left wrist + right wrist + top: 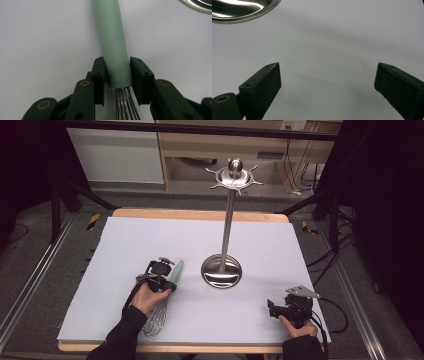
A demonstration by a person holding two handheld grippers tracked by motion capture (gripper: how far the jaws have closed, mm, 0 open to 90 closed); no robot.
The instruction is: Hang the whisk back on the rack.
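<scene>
1. The whisk in my left gripper has a matt, smooth pale-green handle that looks like plastic or silicone; its wires are thin bright metal.
2. My pads are matt black, plastic by the look, with brass-coloured pins at the joints.
3. The right gripper has the same dull black pads, slightly grainy on the faces.
4. The stand is polished metal, and its round base is mirror-glossy.
5. The mat is a matt, smooth, pale sheet, paper or plastic; I can't tell which.
6. The table edge looks like light wood.
</scene>
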